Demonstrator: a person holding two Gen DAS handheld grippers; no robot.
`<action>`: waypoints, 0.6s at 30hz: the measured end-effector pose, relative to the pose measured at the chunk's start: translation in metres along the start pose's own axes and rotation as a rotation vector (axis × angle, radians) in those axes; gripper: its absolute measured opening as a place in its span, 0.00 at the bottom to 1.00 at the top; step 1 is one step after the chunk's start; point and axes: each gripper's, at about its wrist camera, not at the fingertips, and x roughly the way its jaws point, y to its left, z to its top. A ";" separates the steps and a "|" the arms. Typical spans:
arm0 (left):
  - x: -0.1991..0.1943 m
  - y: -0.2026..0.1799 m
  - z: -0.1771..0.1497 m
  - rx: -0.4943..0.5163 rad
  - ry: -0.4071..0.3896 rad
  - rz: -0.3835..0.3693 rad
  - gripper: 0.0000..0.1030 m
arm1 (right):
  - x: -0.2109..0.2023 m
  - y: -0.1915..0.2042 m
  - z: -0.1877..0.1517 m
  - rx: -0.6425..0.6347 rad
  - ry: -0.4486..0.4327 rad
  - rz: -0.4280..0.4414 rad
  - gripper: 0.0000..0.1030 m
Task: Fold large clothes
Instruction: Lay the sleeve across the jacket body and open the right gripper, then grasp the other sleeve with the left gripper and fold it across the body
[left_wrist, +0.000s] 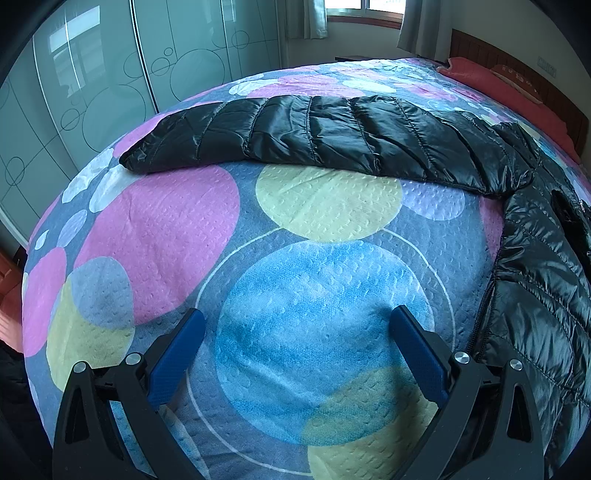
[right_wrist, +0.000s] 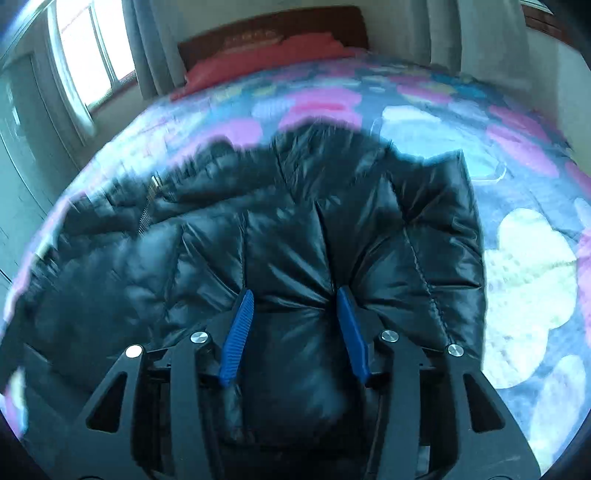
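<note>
A shiny black quilted puffer jacket (left_wrist: 314, 136) lies on a bed, one sleeve stretched out to the left across the bedspread (left_wrist: 159, 221) and its body (left_wrist: 546, 277) at the right edge of the left wrist view. My left gripper (left_wrist: 298, 314) hangs open over a blue circle of the bedspread, with nothing between its blue pads and the jacket a little way off. In the blurred right wrist view the jacket (right_wrist: 258, 229) fills the middle. My right gripper (right_wrist: 295, 295) holds a puffy fold of it between its blue pads (right_wrist: 240, 325), and creases radiate from the tips.
Red pillows (left_wrist: 498, 85) and a wooden headboard (right_wrist: 273, 26) stand at the head of the bed. Frosted sliding wardrobe doors (left_wrist: 92, 92) run along the far side. A curtained window (right_wrist: 85, 55) is beside the headboard. The bed's edge falls away at the left.
</note>
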 end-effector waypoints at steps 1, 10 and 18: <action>0.000 0.000 0.000 -0.001 -0.002 -0.001 0.96 | -0.005 0.004 0.002 -0.002 -0.002 -0.011 0.45; 0.000 0.002 -0.001 -0.005 -0.004 -0.007 0.96 | -0.026 0.037 -0.014 -0.031 -0.007 0.028 0.58; 0.000 0.003 -0.002 -0.009 -0.003 -0.013 0.96 | -0.008 0.039 -0.024 -0.069 -0.019 -0.007 0.60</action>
